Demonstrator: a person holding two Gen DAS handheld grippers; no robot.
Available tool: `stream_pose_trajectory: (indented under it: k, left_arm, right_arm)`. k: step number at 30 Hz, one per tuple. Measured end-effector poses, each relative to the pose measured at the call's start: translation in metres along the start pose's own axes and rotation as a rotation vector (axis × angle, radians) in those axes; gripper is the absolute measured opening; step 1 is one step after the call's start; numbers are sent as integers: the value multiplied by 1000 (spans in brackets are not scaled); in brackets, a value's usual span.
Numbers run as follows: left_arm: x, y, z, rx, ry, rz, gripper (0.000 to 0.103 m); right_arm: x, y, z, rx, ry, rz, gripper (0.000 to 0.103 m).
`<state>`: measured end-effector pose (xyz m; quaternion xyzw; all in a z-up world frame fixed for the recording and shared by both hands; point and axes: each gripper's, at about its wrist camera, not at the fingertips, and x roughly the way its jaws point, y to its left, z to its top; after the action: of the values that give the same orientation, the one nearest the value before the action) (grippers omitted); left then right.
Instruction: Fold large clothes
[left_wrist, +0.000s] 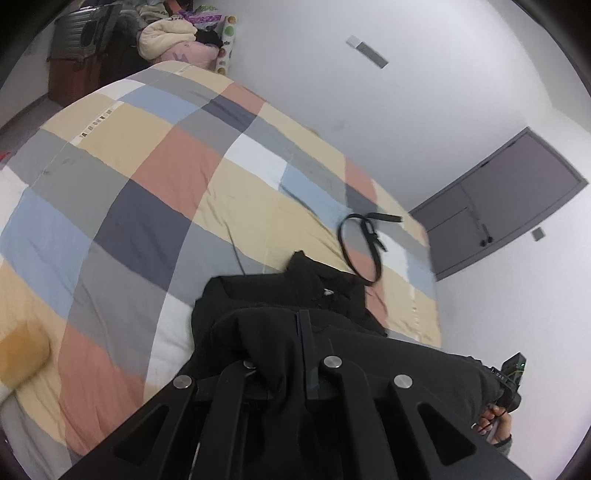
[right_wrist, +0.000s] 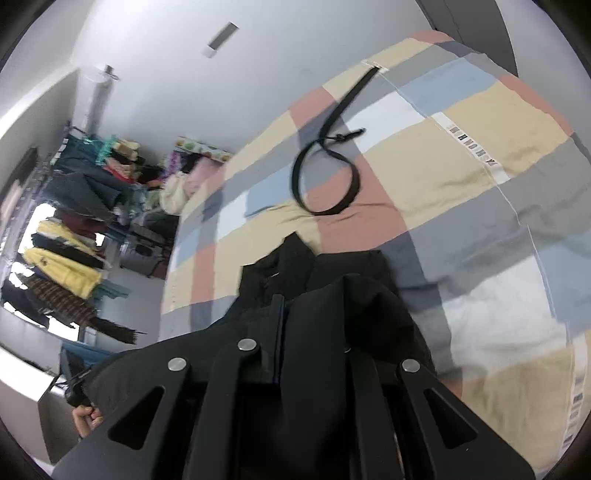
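A large black garment (left_wrist: 295, 295) hangs between both grippers over a bed with a checked quilt (left_wrist: 147, 184). In the left wrist view my left gripper (left_wrist: 302, 326) is shut on a bunched edge of it, and fabric drapes over the fingers. In the right wrist view my right gripper (right_wrist: 279, 308) is likewise shut on the black garment (right_wrist: 343, 302), whose folds hide the fingertips. The collar end lies on the checked quilt (right_wrist: 480, 166) just ahead. The cloth stretches across to the person's other hand (left_wrist: 496, 424) and, in the right wrist view, to a hand (right_wrist: 86, 415).
A black belt (left_wrist: 360, 243) lies looped on the quilt beyond the garment, also in the right wrist view as the belt (right_wrist: 325, 184). At the bed's far end are piled bedding (left_wrist: 170, 37) and a suitcase (left_wrist: 77, 40). A clothes rack (right_wrist: 62, 229) and a grey cabinet (left_wrist: 509, 199) stand by the walls.
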<state>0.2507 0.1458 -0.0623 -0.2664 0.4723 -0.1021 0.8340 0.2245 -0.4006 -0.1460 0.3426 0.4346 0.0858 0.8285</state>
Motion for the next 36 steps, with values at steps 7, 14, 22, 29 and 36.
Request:
stream_pose_trajectory:
  k: [7,14,22,29,36]
  left_arm:
    - [81,-4,34,52,40,135,6]
    - [157,21,43,26,126,151,6]
    - [171,37,40,-82,168,78,7]
    - [125,48,21,-216,177,-2,10]
    - [47,32,0,-134,90,-5,70]
  right_arm:
    - [69,-28,34,34,72,-63,11]
    - [126,-69,43,108,159,-26,11]
    - [136,-85,39,157,218,46,15]
    - [78,-79,22,147,175,100,60]
    - [7,-56,10,41,92,30,67]
